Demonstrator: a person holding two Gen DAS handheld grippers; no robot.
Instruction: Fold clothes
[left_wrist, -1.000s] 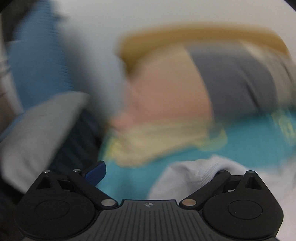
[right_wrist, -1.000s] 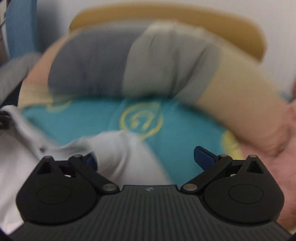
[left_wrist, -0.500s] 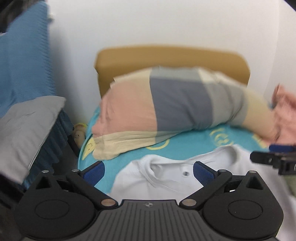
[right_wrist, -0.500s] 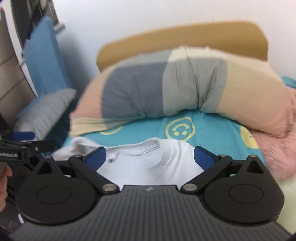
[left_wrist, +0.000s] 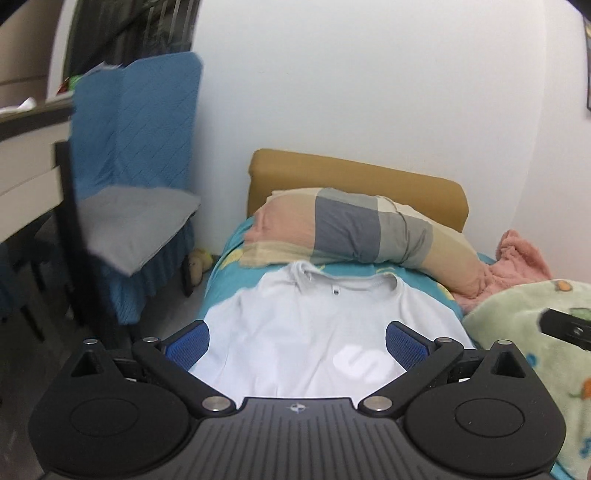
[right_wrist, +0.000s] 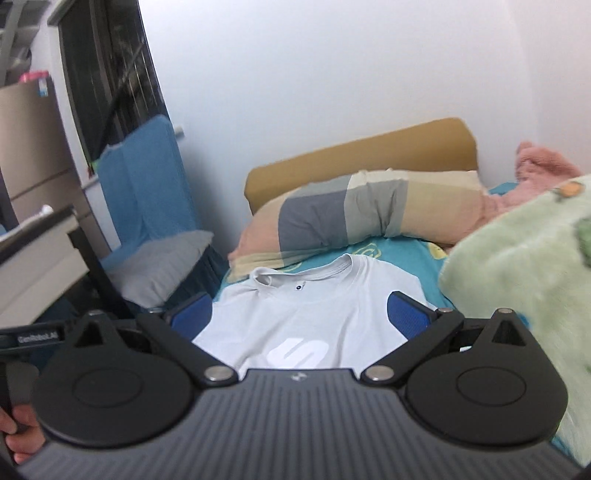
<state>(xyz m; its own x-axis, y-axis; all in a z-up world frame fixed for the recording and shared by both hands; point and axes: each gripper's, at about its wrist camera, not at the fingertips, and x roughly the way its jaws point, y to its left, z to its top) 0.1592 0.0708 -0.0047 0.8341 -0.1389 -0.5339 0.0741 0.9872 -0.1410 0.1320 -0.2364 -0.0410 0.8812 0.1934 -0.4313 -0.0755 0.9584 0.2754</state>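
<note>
Hovering over flat white cotton T-shirt (left_wrist: 306, 332) lying on teal smiley-print bedsheet (right_wrist: 413, 254). Keeping jaws of left gripper (left_wrist: 297, 338) and right gripper (right_wrist: 300, 314) spread apart, gripping nothing

Legible marks: "GenRobot.AI" in white on the black body of the left gripper (right_wrist: 37, 338) at the right-wrist view's left edge; large white "S" print on the T-shirt (right_wrist: 306, 314) chest.

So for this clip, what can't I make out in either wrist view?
- T-shirt hem and lower half: both views, hidden behind the gripper bodies.
- Its sleeves: not visible, hidden or cut off by the blue fingers.
- Neck label print: too small.
- Left gripper, right gripper: open; height above the shirt unclear.
</note>
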